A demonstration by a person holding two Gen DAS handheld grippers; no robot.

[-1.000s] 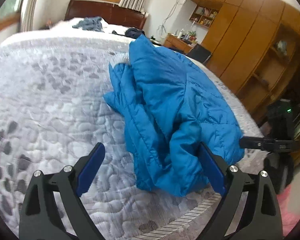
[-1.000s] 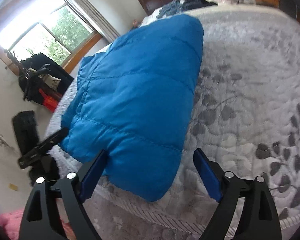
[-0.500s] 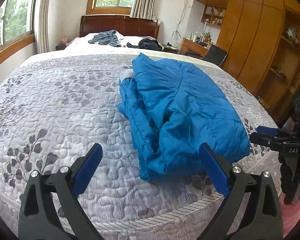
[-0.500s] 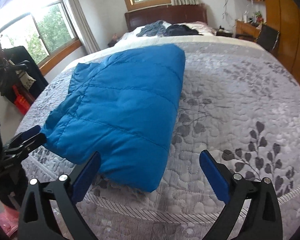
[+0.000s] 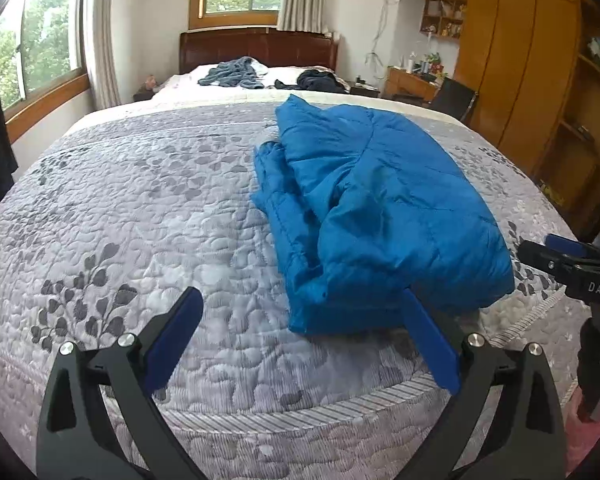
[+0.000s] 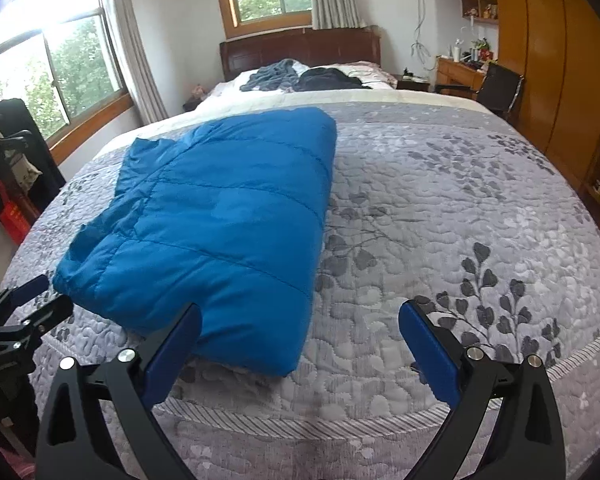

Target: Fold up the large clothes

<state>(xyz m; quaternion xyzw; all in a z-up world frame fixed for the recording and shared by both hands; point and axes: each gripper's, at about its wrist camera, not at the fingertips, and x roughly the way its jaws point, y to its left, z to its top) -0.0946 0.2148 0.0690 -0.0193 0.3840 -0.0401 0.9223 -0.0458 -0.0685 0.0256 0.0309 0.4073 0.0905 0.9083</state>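
A blue padded jacket (image 5: pixel 376 216) lies folded into a long bundle on the grey leaf-patterned bed cover (image 5: pixel 140 208), its near end close to the foot edge. My left gripper (image 5: pixel 300 316) is open and empty, held back from the foot of the bed, left of the jacket's near end. From the right wrist view, the jacket (image 6: pixel 220 220) lies left of centre and my right gripper (image 6: pixel 300 328) is open and empty, its left finger (image 6: pixel 172 352) in front of the jacket's near edge. Each gripper shows at the edge of the other's view.
Dark clothes (image 5: pixel 236 76) lie by the wooden headboard (image 6: pixel 300 50). A desk and black chair (image 6: pixel 500 84) stand to the right beside wooden wardrobes (image 5: pixel 520 80). Windows fill the left wall, with dark items (image 6: pixel 8 160) below. Patterned cover (image 6: pixel 460 208) stretches right of the jacket.
Both grippers have drawn back from the jacket and levelled out, so more of the bed and room shows. The jacket stays folded where it lay.
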